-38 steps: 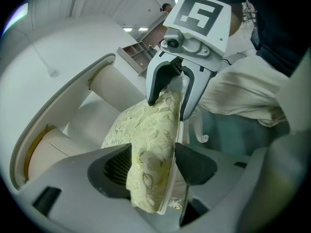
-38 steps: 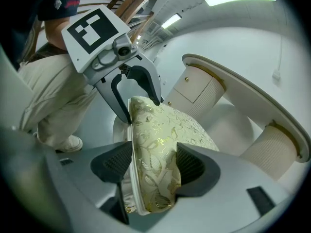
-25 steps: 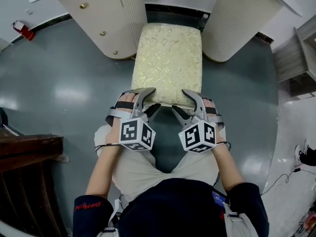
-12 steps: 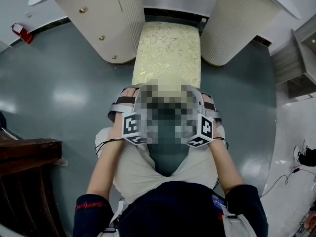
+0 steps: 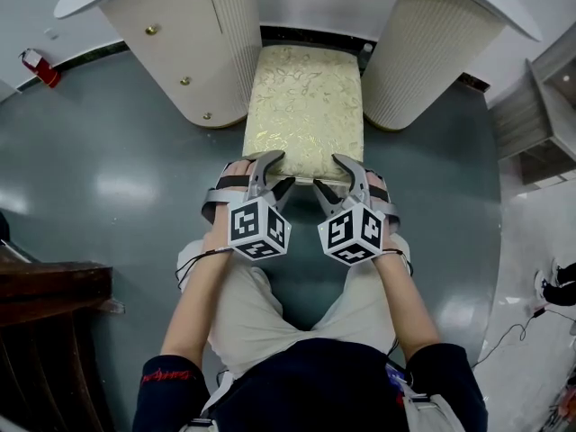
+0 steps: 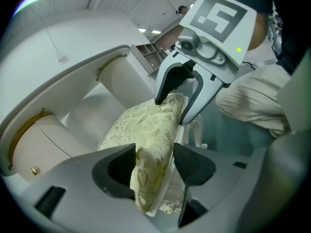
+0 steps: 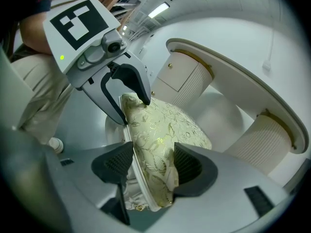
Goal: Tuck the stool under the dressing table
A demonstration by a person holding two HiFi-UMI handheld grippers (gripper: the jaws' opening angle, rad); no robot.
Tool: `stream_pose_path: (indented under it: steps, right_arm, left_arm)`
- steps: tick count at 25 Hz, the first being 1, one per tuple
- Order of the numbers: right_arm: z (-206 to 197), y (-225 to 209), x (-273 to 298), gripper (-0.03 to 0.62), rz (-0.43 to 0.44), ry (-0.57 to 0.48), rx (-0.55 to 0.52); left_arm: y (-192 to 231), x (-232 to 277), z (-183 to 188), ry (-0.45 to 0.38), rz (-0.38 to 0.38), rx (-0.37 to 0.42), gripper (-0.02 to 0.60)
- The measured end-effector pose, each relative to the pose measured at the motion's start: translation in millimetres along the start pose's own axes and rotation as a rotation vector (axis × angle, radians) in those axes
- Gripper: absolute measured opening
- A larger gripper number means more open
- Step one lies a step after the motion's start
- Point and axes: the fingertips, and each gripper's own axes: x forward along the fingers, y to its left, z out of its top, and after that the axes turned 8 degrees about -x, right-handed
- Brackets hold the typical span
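Stool (image 5: 306, 115), a rigid frame under a soft cushion and likely light enough to slide, sits partway between the pedestals of the dressing table (image 5: 180, 34) and handles best by its near seat edge, where the left gripper (image 5: 277, 174), its jaws having just been closing, and the right gripper (image 5: 330, 175) each clamp it.
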Motion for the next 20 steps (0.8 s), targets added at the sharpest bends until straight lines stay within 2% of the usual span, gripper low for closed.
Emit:
stream_pose_path:
  steps: [20]
  right_arm:
    - [-2, -10, 15, 0.281, -0.028, 0.021, 0.038]
  left_arm:
    - [12, 13, -3, -0.012, 0.004, -0.017, 0.259]
